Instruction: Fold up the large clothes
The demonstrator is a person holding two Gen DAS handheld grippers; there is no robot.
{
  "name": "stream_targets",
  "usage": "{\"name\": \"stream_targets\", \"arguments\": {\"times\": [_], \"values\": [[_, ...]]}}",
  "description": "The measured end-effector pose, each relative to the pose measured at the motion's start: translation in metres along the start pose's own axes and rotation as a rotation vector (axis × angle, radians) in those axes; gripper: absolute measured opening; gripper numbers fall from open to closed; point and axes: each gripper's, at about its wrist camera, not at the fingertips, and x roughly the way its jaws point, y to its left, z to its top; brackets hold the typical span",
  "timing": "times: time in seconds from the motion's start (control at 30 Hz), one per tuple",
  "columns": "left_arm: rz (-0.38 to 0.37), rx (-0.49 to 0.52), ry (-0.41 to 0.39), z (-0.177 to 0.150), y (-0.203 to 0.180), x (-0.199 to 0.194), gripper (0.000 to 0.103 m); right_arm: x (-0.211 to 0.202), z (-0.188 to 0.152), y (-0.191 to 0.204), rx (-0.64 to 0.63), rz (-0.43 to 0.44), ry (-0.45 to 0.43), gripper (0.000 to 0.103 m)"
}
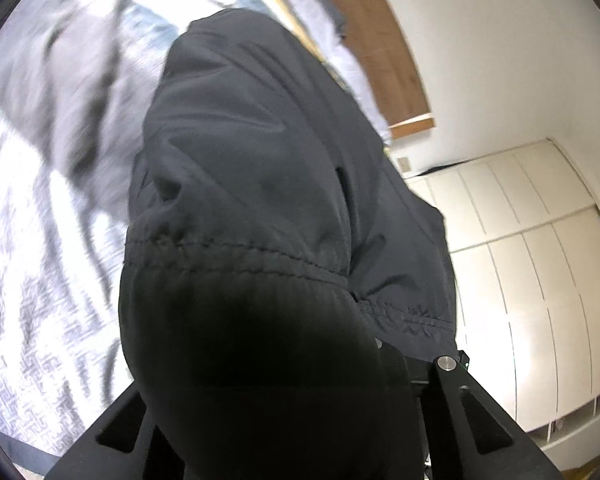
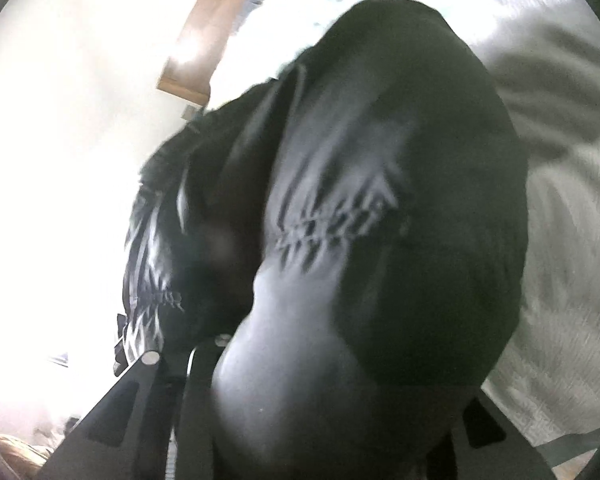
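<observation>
A large black jacket (image 1: 260,160) with a ribbed elastic hem fills the middle of the left wrist view. Its hem is bunched over my left gripper (image 1: 284,364), hiding the fingertips; only one black finger (image 1: 448,400) shows to the right of the cloth. The cloth rises from the jaws, gripped. In the right wrist view the same jacket (image 2: 380,160) drapes over my right gripper (image 2: 300,364) and is held there, lifted off the bed. One finger (image 2: 196,384) shows to the left of the fabric. This view is blurred.
Under the jacket lies a bed with a grey-and-white patterned cover (image 1: 28,280) (image 2: 560,240). A grey garment (image 1: 60,80) rests on it. A wooden headboard (image 1: 380,40) and a white wardrobe (image 1: 540,260) stand beyond, against a white wall.
</observation>
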Motion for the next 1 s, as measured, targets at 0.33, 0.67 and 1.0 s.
{"name": "stream_targets", "arguments": {"times": [0.33, 0.67, 1.0], "values": [[-0.056, 0.118, -0.048, 0.007, -0.055, -0.033, 0.021, -0.053, 0.008, 0.043, -0.123, 0.046, -0.108, 0.021], [-0.049, 0.123, -0.063, 0.001, -0.041, -0.045, 0.021, -0.067, -0.008, 0.052, -0.152, 0.078, -0.138, 0.021], [0.097, 0.098, 0.014, -0.035, 0.018, -0.026, 0.022, -0.026, -0.031, -0.017, -0.053, 0.004, -0.082, 0.022]]}}
